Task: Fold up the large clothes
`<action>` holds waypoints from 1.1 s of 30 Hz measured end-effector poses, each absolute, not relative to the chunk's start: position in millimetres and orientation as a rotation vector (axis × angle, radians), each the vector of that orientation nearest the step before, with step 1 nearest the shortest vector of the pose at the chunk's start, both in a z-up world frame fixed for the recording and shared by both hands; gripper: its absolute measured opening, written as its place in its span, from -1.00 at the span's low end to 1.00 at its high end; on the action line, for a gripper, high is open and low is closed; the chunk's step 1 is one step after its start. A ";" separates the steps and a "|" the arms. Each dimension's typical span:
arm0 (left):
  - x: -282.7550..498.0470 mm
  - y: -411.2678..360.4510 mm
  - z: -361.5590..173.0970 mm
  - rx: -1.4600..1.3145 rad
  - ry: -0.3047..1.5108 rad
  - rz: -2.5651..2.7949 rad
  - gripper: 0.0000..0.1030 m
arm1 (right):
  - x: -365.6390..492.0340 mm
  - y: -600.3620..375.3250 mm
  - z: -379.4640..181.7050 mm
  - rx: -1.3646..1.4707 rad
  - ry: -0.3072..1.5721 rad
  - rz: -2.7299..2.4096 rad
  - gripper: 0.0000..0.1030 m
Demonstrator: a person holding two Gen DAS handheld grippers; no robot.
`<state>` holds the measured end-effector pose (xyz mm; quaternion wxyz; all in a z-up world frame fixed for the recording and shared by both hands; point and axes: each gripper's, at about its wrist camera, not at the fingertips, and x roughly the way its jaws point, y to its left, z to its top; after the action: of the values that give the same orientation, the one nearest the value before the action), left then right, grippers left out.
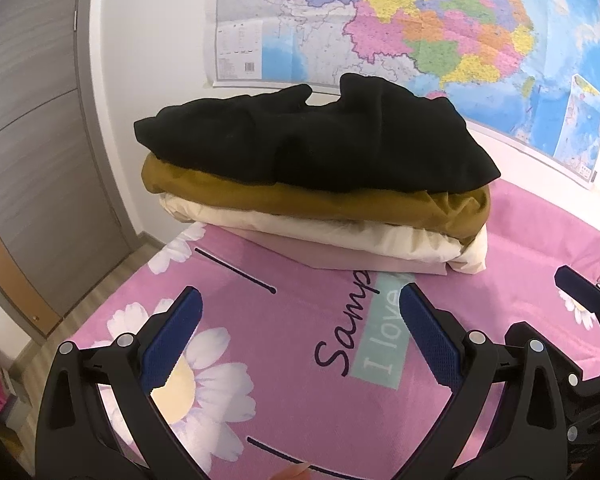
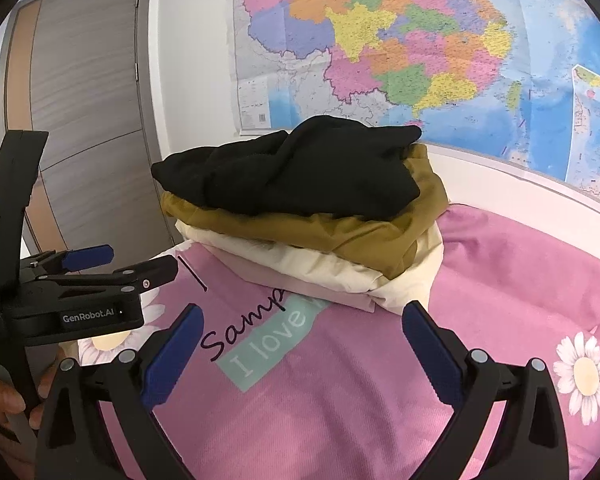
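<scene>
A stack of folded clothes lies on the pink bed: a black garment [image 1: 312,140] [image 2: 296,172] on top, a mustard one [image 1: 300,200] [image 2: 332,232] under it, then a cream one [image 1: 340,236] [image 2: 340,268] and a pale pink one [image 1: 332,258]. My left gripper [image 1: 298,300] hovers open over the bedsheet, short of the stack, with nothing between its fingers. My right gripper [image 2: 300,314] is also open and empty, a little in front of the stack. The left gripper [image 2: 124,264] shows from the side in the right wrist view, held by a hand [image 2: 4,400].
The pink flowered bedsheet [image 1: 300,400] [image 2: 500,280] with printed lettering spreads in front of and to the right of the stack. A large wall map [image 1: 420,20] [image 2: 420,40] hangs behind it. A grey door [image 1: 32,140] [image 2: 84,100] and wooden floor lie left of the bed's edge.
</scene>
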<state>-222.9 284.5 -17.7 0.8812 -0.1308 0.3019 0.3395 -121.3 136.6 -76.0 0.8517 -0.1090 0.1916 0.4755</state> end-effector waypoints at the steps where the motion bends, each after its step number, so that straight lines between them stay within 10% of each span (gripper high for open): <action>1: -223.5 284.4 -17.3 -0.275 0.628 0.706 0.89 | -122.2 136.3 -76.3 -0.227 0.403 1.000 0.88; 33: -225.7 278.2 -18.2 -0.271 0.640 0.706 0.89 | -123.6 126.9 -75.3 -0.193 0.406 0.987 0.88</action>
<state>-225.7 278.2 -18.2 0.8798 -0.1302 0.3070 0.3387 -123.6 126.9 -75.3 0.8565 -0.0918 0.1931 0.4698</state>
